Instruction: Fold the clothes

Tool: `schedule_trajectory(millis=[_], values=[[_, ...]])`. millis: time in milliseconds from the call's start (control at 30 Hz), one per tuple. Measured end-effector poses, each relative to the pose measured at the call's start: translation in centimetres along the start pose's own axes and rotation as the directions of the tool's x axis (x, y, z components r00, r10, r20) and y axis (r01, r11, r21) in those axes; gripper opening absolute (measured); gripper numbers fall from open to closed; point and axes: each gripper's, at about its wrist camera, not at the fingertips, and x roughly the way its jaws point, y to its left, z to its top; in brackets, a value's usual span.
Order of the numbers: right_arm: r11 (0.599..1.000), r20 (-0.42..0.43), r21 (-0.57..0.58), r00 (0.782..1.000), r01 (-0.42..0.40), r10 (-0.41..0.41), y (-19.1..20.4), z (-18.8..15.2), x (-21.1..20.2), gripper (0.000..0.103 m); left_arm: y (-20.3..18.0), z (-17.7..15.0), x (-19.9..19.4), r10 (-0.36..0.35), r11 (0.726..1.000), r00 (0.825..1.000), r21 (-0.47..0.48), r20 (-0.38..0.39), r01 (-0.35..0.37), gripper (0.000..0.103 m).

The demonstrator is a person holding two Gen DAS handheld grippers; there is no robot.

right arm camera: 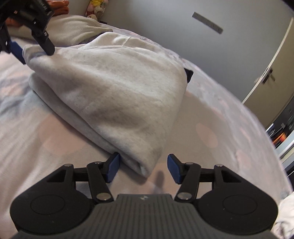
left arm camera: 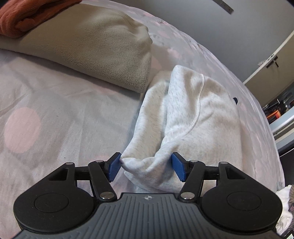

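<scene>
- Grey sweatshirt point(left arm camera: 193, 117) lies folded into a thick bundle on the bedspread point(left arm camera: 46, 110), which is pale with faded pink dots.
- A white seam curves across the top layer of the sweatshirt, and a small dark tab shows at its far edge.
- Left gripper point(left arm camera: 146, 166) sits at one near corner of the bundle. A bunched fold of the fabric fills the gap between its blue pads point(left arm camera: 114, 168); both pads touch the cloth, though the jaws stand fairly wide, and whether they press it or merely flank it I cannot tell.
- Right gripper point(right arm camera: 142, 169) is at the other near corner, jaws spread apart. The folded corner lies between them, just beside the left-side pad and clear of the right-side one, so nothing is gripped.
- In the right wrist view, the left gripper point(right arm camera: 31, 49) shows at the top left, its fingers on the bundle's far corner.
- A beige fleece point(left arm camera: 88, 46) lies folded beyond the sweatshirt, just beside it.
- An orange-red fleece point(left arm camera: 23, 16) rests on the beige one.
- Soft toys point(right arm camera: 94, 8) sit at the far end of the bed.
- A cupboard door point(left arm camera: 272, 60) stands at the right.
</scene>
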Motion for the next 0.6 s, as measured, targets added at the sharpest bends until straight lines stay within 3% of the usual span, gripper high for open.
schedule_trajectory(millis=[133, 233, 600], values=[[0.982, 0.069, -0.169, 0.995, 0.089, -0.078, 2.2, 0.0, -0.4, 0.055, 0.2, 0.0, -0.1, -0.007, 1.0, 1.0, -0.007, 0.009, 0.007, 0.05], [0.967, 0.109, -0.23, 0.99, 0.114, -0.091, 3.1, -0.2, -0.8, 0.055, 0.5, 0.1, -0.4, -0.022, 0.999, 0.999, -0.028, 0.023, 0.022, 0.045], [0.957, 0.167, -0.263, 0.982, 0.127, -0.085, 3.3, -0.1, -2.4, 0.055, 0.5, 0.2, -0.4, -0.02, 0.999, 0.999, -0.033, 0.025, 0.021, 0.043]])
